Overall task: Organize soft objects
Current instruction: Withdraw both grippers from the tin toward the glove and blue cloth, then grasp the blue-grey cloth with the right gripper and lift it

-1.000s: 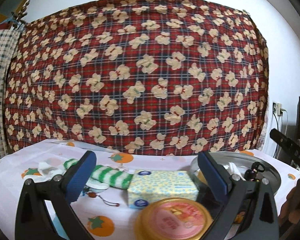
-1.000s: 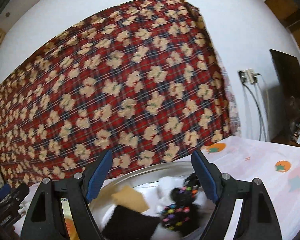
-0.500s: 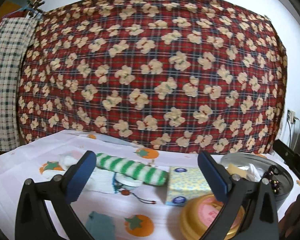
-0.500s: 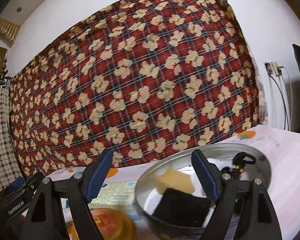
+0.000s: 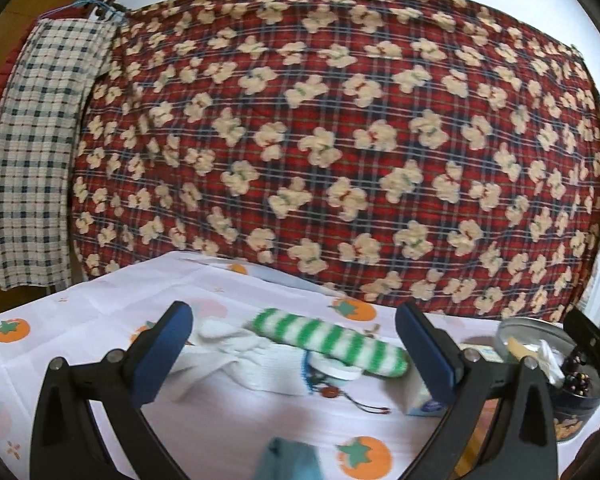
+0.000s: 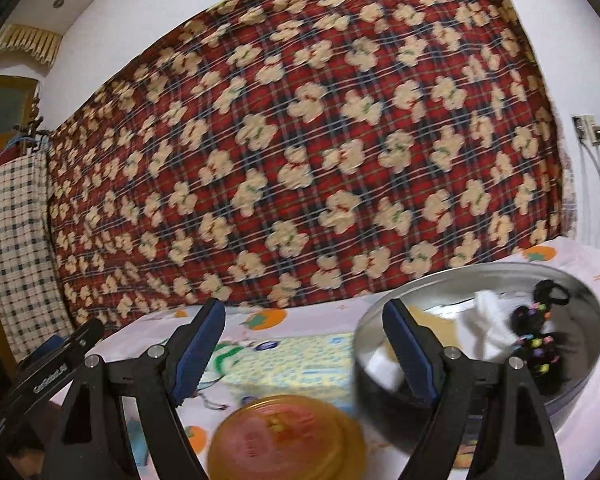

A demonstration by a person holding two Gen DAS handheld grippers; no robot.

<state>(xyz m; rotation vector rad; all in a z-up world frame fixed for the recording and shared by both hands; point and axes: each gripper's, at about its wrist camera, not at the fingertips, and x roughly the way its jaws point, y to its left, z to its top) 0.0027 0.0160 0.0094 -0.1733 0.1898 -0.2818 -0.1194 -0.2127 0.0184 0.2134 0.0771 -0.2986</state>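
A green-and-white striped soft roll [image 5: 332,342] lies on a white cloth [image 5: 236,354] on the table, ahead of my open, empty left gripper [image 5: 296,344]. A teal cloth [image 5: 290,462] lies near its base. A round metal tin [image 6: 580,336] holds a white cloth [image 6: 490,320], black beaded hair ties [image 6: 540,348] and other pieces; it also shows in the left wrist view [image 5: 540,330]. My right gripper [image 6: 304,348] is open and empty, above a yellow tissue pack [image 6: 300,360], left of the tin.
A round orange tin lid [image 6: 288,436] lies in front of the tissue pack. A beaded cord [image 5: 340,394] lies by the striped roll. A red plaid bear-print blanket [image 5: 320,140] rises behind the table. The tablecloth [image 5: 80,320] has orange fruit prints.
Both grippers have swung left. The striped roll and white cloth now sit centred before the left gripper; the tin has shifted to the right in the right wrist view.
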